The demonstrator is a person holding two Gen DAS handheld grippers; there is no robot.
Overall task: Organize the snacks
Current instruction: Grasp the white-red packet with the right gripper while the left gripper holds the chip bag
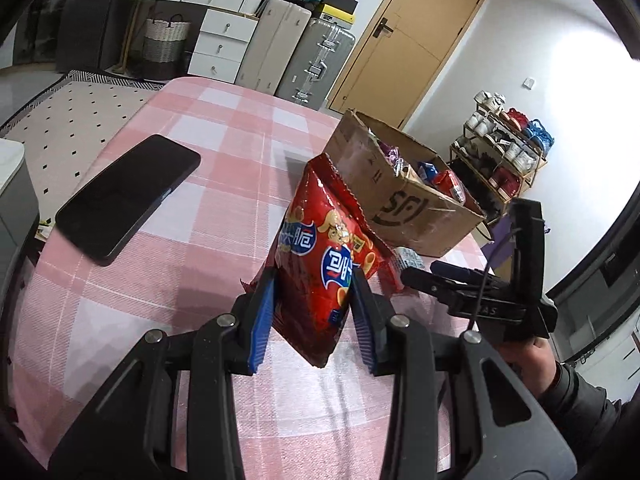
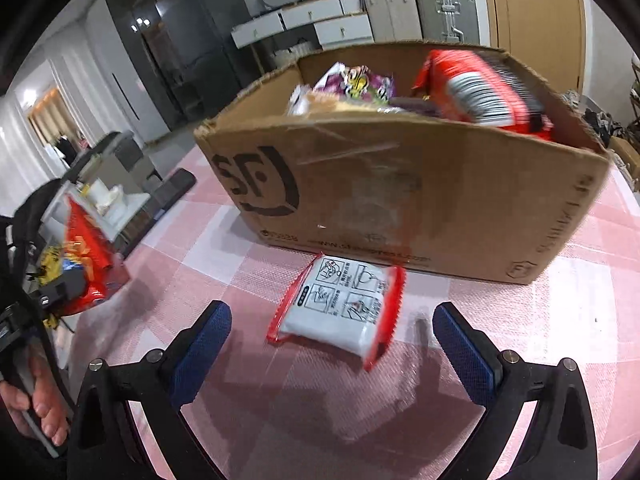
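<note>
My left gripper (image 1: 314,300) is shut on a red snack bag (image 1: 324,256), held upright above the pink checked tablecloth (image 1: 200,184). The same red snack bag (image 2: 86,264) shows at the left edge of the right wrist view. A cardboard box (image 1: 404,196) with several snack packs inside stands beyond the bag. My right gripper (image 2: 332,344) is open, its blue pads either side of a white packet with red edges (image 2: 340,312) that lies flat just in front of the cardboard box (image 2: 400,196). The right gripper (image 1: 416,276) also appears in the left wrist view, right of the bag.
A black phone (image 1: 124,200) lies on the cloth to the left. Suitcases (image 1: 316,56), white drawers (image 1: 224,40) and a wooden door (image 1: 412,40) stand behind the table. A shoe rack (image 1: 504,152) is at the right. A person's hand (image 2: 36,408) grips the left tool.
</note>
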